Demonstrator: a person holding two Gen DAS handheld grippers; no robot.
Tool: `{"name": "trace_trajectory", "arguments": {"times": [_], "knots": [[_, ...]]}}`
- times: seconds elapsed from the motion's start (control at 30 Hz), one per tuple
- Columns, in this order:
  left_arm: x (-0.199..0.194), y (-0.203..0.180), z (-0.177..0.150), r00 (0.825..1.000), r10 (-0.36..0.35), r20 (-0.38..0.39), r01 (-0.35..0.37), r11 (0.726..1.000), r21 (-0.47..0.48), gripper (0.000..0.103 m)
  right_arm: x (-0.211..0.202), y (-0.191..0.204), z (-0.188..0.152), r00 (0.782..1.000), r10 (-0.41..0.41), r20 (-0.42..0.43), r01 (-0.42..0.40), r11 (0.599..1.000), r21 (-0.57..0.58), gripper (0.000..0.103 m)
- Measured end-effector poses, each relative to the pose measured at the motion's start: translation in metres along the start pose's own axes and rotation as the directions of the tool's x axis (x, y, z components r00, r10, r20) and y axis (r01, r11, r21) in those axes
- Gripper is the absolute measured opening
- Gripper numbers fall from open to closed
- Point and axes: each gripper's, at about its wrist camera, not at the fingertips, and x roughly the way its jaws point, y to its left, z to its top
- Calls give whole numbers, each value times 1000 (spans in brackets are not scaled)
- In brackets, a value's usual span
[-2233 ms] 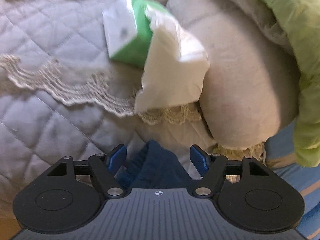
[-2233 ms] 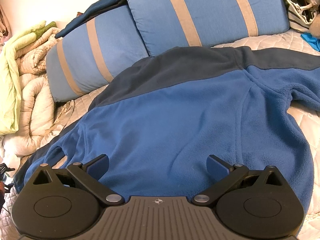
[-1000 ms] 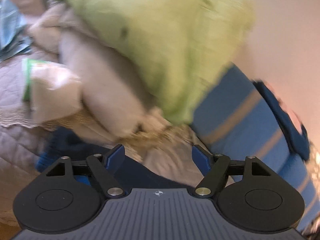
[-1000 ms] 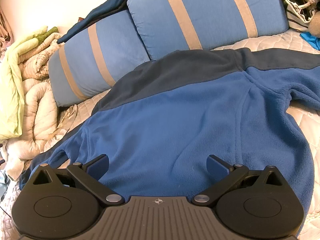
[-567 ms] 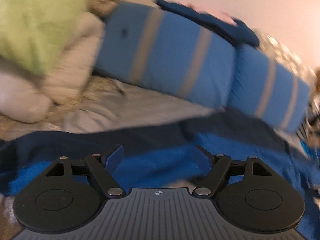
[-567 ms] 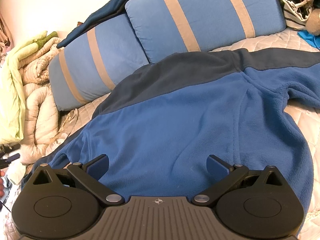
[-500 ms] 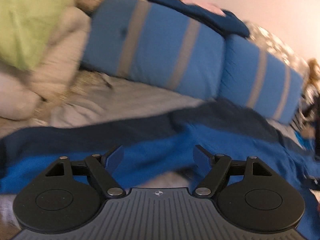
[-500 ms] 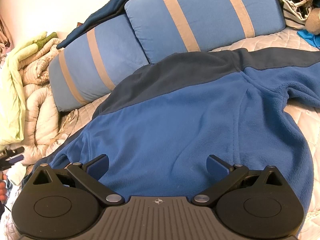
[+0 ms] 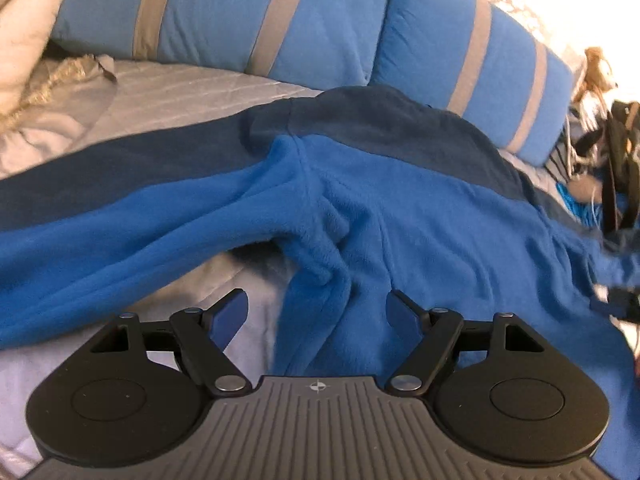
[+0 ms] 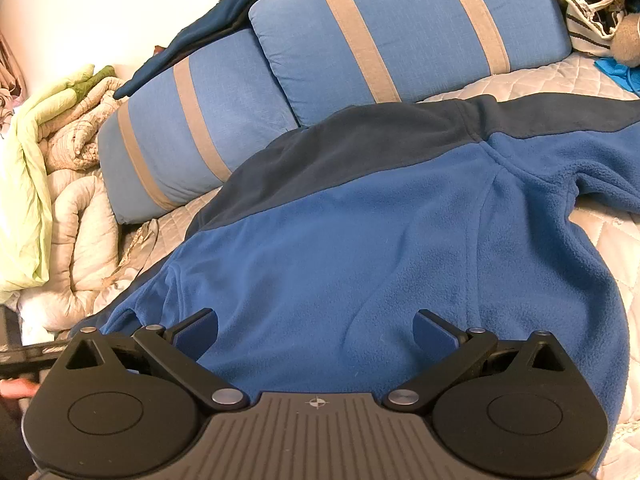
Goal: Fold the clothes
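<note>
A blue fleece jacket (image 10: 360,248) with a dark navy yoke lies spread flat on the quilted bed, collar toward the pillows. In the left wrist view the jacket (image 9: 420,216) shows its left sleeve (image 9: 100,216) stretched out to the left and a bunched armpit fold. My left gripper (image 9: 318,314) is open and empty, just above the jacket's left side edge. My right gripper (image 10: 316,330) is open and empty, over the jacket's lower body.
Two blue pillows with tan stripes (image 10: 360,40) lean behind the jacket. A cream quilt and a lime green cloth (image 10: 28,184) are piled at the left. Bags and a blue item (image 10: 616,68) lie at the far right. The quilted bedspread (image 9: 180,92) shows around the jacket.
My left gripper has swung right, from the quilt pile and sleeve end to the jacket's left side. The right gripper has barely moved. Both stay open.
</note>
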Motion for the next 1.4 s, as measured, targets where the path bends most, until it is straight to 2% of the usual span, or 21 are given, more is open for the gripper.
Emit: {"name": "trace_trajectory", "arguments": {"times": [0.13, 0.17, 0.2, 0.23, 0.3, 0.37, 0.47, 0.73, 0.9, 1.03, 1.1, 1.17, 1.27, 1.37, 1.4], "knots": [[22, 9, 15, 1000, -16, -17, 15, 996, -87, 73, 0, -1, 0, 1000, 3, 1, -3, 1000, 5, 103], [28, 12, 19, 999, -25, -38, 21, 994, -104, 58, 0, -1, 0, 1000, 4, 1, -4, 1000, 7, 103], [33, 15, 23, 998, -33, -60, 25, 992, -121, 35, 0, -2, 0, 1000, 4, 1, -4, 1000, 9, 103], [37, 18, 26, 996, -37, -81, 26, 991, -134, 26, 0, -2, 0, 1000, 4, 0, -4, 1000, 10, 103], [39, 25, 34, 996, -11, -87, -3, 988, -155, 18, 0, -2, 0, 1000, 5, 0, -5, 1000, 10, 103], [35, 33, 42, 997, 46, -58, -55, 985, -166, 17, 0, -2, 0, 1000, 6, 0, -6, 1000, 10, 103], [33, 51, 47, 999, 21, -51, -32, 970, -240, 17, 0, -2, 0, 1000, 7, -1, -7, 1000, 14, 103], [27, 56, 25, 999, 12, -49, -24, 966, -256, 21, 0, -3, 0, 1000, 8, 2, -8, 1000, 20, 103], [2, 61, 12, 998, 52, -41, -60, 970, -237, 38, 0, -4, 1, 1000, 9, 3, -9, 1000, 23, 103], [-24, 71, 5, 992, 119, -50, -127, 970, -207, 43, 0, -6, 1, 1000, 11, 6, -12, 999, 32, 103], [-44, 81, -4, 988, 151, -40, -156, 967, -203, 51, -1, -6, 1, 1000, 12, 8, -12, 999, 38, 103], [-66, 99, -16, 982, 190, -19, -189, 952, -242, 58, -1, -7, 1, 1000, 12, 12, -12, 999, 40, 103], [-100, 130, -33, 969, 248, 6, -232, 915, -331, 59, -1, -5, 1, 1000, 6, 13, -6, 1000, 31, 103], [-135, 166, -51, 954, 298, 24, -255, 855, -451, 59, -2, -4, 1, 1000, 1, 12, -1, 1000, 20, 103], [-147, 181, -58, 950, 311, 35, -250, 820, -514, 59, -2, -4, 0, 1000, -1, 12, 0, 1000, 16, 103]]}}
